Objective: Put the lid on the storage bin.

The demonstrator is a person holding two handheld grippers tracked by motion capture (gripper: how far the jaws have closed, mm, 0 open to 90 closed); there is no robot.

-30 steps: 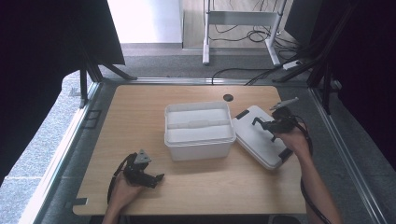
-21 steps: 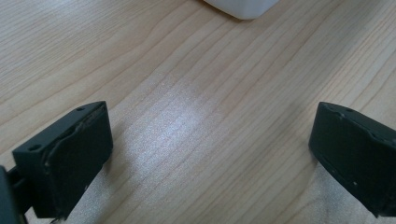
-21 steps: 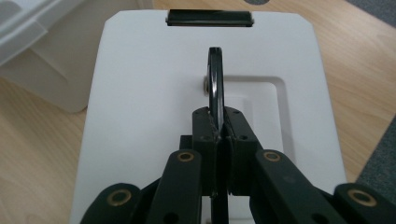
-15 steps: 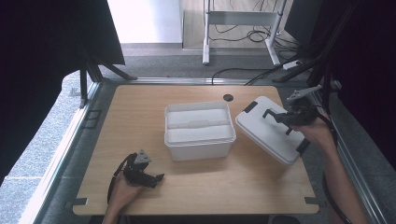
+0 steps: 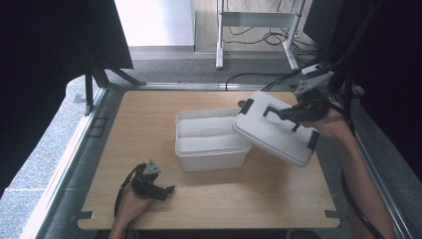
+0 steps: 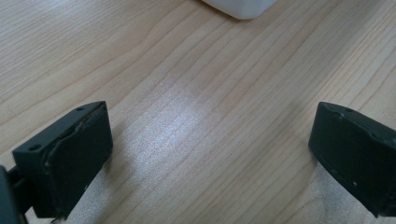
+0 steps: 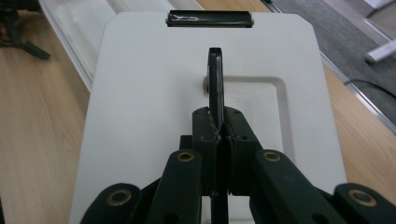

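Aloft, the right gripper (image 5: 293,113) pinched the black handle (image 7: 215,81) of the white lid (image 5: 272,133), which hung tilted beside and partly over the open box (image 5: 209,142), while the left gripper (image 5: 158,189) rested on the table (image 5: 249,199), jaws wide apart.

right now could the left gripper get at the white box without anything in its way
Probably yes: the left gripper rests open on the table, and bare wood lies between it and the white box. The lid hangs off to the box's far side, held by the right gripper.
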